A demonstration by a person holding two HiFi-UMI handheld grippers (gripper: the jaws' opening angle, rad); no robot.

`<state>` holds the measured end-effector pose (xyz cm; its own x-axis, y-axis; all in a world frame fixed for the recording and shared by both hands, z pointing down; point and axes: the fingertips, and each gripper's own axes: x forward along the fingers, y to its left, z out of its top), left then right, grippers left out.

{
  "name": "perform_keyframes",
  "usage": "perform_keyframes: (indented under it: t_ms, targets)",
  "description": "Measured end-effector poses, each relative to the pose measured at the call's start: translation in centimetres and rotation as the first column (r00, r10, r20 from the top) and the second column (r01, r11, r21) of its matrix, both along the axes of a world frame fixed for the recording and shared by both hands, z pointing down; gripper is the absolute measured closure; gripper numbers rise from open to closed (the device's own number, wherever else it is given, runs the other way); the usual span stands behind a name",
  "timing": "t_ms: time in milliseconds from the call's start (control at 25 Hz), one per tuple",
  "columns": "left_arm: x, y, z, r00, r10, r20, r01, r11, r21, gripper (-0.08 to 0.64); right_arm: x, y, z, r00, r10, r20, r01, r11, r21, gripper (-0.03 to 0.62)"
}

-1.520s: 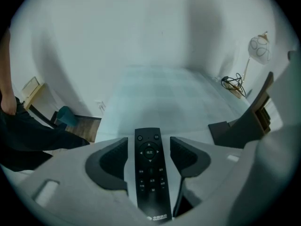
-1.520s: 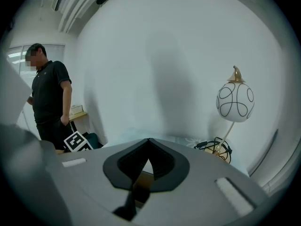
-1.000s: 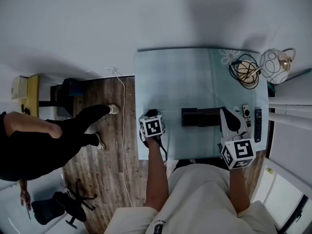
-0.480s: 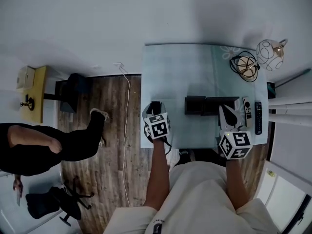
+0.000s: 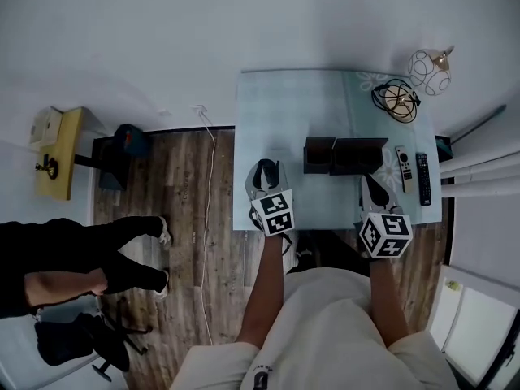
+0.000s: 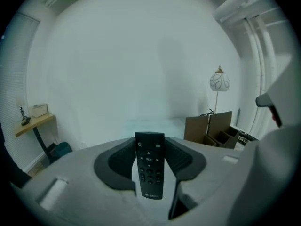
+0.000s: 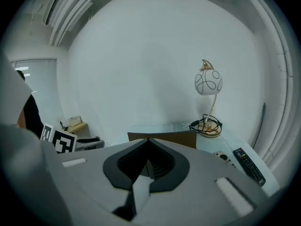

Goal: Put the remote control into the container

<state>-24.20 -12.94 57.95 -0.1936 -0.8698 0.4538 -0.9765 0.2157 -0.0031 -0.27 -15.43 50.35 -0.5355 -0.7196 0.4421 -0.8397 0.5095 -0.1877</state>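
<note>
1. Left claw (image 5: pixel 265 171), nearest at the near-left edge of the surface (image 5: pixel 284 120), has just been closing its jaws. It now grips the black remote control (image 6: pixel 149 166) between them, upright and clear of the surface. A second ago this claw pointed down at that edge, so the pick-up looks done and the carry comes next.
2. Right claw (image 7: pixel 148 149) is pressed fully together with nothing in it. It has shifted sideways over the last second and hovers just on the near side of the right end of the container (image 7: pixel 181 139).
3. That container stands farther in and to the right of the held remote control. It is one brown box with open compartments, and the remote control is not yet inside. The left claw probably has to travel right and away to reach it.
4. Right of the container lie two more remotes, a light remote (image 5: pixel 403 169) and a second black remote (image 5: pixel 422 179). That makes three remotes in all.
5. At the far right corner sit one cable coil (image 5: pixel 395 100) and one lamp (image 5: pixel 428 62).
</note>
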Motion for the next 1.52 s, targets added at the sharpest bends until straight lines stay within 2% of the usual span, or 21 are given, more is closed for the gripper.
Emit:
perform_keyframes:
  t_ms: [120, 360, 720, 1000, 1160, 1520]
  targets:
    - [1.8, -0.1, -1.9, 0.999, 0.030, 0.022, -0.031, 0.998, 0.052, 0.364, 0.9, 0.7, 0.0, 1.000, 0.025, -0.008, -0.025, 1.000, 0.012, 0.589]
    - [6.0, 0.0, -4.0, 0.994, 0.109, 0.013, -0.110, 0.990, 0.088, 0.364, 2.1, 2.0, -0.3, 0.999, 0.049, 0.005, -0.049, 0.999, 0.009, 0.589]
    - [10.6, -2.1, -6.6, 0.988, 0.149, 0.039, -0.152, 0.980, 0.130, 0.364, 2.1, 0.7, 0.3, 0.999, -0.031, -0.018, 0.032, 1.000, 0.000, 0.589]
    - [12.1, -6.0, -8.2, 0.992, 0.111, 0.053, -0.119, 0.977, 0.176, 0.364, 3.6, -2.4, -0.2, 0.996, -0.082, -0.026, 0.083, 0.997, 0.008, 0.589]
    - [12.2, -7.8, -8.3, 0.997, 0.061, 0.051, -0.070, 0.979, 0.190, 0.364, 4.9, -4.3, -0.2, 0.994, -0.103, -0.038, 0.103, 0.995, 0.003, 0.589]
    - [12.0, -8.6, -4.8, 0.999, -0.037, 0.030, 0.032, 0.988, 0.153, 0.364, 5.4, -6.3, 1.3, 0.978, -0.194, -0.077, 0.193, 0.981, -0.019, 0.589]
